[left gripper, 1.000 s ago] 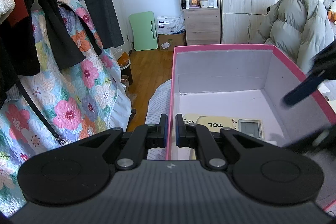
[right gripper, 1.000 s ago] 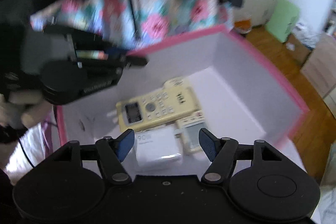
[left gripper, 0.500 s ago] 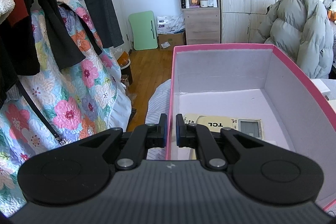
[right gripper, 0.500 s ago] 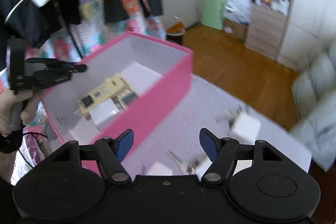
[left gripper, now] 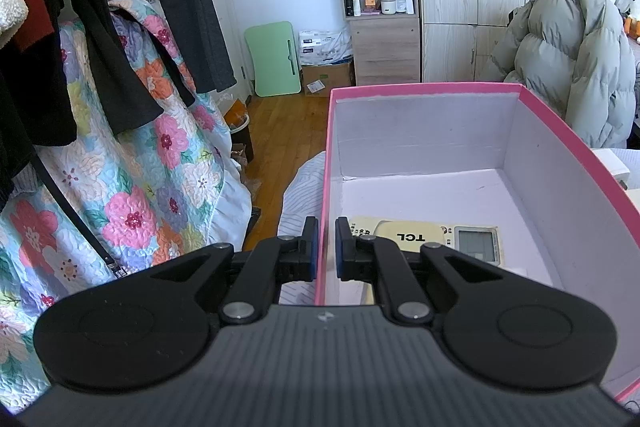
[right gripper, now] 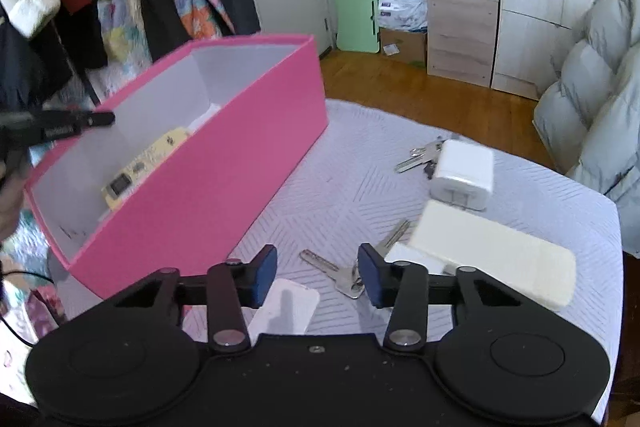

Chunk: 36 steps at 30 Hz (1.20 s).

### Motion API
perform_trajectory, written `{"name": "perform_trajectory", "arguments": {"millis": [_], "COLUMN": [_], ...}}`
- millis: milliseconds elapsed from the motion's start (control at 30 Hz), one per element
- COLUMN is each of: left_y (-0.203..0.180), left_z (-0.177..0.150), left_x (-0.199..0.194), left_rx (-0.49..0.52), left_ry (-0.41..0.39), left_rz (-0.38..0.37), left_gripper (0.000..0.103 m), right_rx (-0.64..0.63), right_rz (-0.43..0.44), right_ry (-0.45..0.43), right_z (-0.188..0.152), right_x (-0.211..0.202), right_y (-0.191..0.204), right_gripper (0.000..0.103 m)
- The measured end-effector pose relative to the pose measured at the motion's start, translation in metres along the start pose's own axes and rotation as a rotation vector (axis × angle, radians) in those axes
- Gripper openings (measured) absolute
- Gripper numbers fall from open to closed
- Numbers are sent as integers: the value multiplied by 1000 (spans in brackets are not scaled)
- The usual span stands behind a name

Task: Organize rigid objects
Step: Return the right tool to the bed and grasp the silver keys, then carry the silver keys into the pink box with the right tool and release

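Room: bedroom, wood floor, hanging clothes, and a bench (right gripper: 352, 163) under a pale patterned cloth.
Right gripper (right gripper: 317, 275): fingers spread wide, nothing between them, hovering low over the cloth.
Under the right fingers: a key bunch (right gripper: 340, 273) lies flat right between the tips, with a small flat white card (right gripper: 286, 311) just beside the left tip.
Further out: a long cream slab (right gripper: 496, 259) to the right, a white charger (right gripper: 464, 173) beyond it, and a second set of keys (right gripper: 420, 157) touching the charger.
Left gripper (left gripper: 323, 247): fingers pinched on the near wall of the pink box (left gripper: 560, 131), one inside, one outside, steadying it.
Inside the box: a yellowed remote (left gripper: 436, 239) on the floor at the near end; the far end looks bare.
Step, by my read: the key bunch looks like the next pick.
Risk: keys lie thin and flat, so closing fingers could skate over them or snag the cloth.
Risk two: a loose bunch may dangle and slip on the way to the box.
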<state>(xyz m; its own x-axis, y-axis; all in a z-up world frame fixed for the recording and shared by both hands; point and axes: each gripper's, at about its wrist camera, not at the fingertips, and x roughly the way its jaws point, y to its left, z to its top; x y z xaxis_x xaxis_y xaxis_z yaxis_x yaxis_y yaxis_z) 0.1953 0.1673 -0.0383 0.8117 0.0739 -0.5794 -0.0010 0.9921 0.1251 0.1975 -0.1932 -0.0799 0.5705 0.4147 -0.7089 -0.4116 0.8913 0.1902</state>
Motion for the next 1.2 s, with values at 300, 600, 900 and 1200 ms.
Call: {"name": "perform_trajectory", "arguments": {"millis": [300,600,900,1200], "left_y": [0,-1,0,1], "left_z": [0,1,2,2], "left_x": [0,0,0,0], "left_rx": [1,-1,-2,-4], "left_ry": [0,0,-2,-2], "left_rz": [0,-1,-1,-1], "left_gripper": [8,8,8,8], "right_rx": [-20,54,115,49], "right_rz": [-165,-56,80,193], "right_ry": [46,-32,-142,-286], "right_z": [-3,-3,20,71], "right_x": [37,21,-13,-48], "right_y": [14,8,4,23], "right_gripper": [14,3,3,3]}}
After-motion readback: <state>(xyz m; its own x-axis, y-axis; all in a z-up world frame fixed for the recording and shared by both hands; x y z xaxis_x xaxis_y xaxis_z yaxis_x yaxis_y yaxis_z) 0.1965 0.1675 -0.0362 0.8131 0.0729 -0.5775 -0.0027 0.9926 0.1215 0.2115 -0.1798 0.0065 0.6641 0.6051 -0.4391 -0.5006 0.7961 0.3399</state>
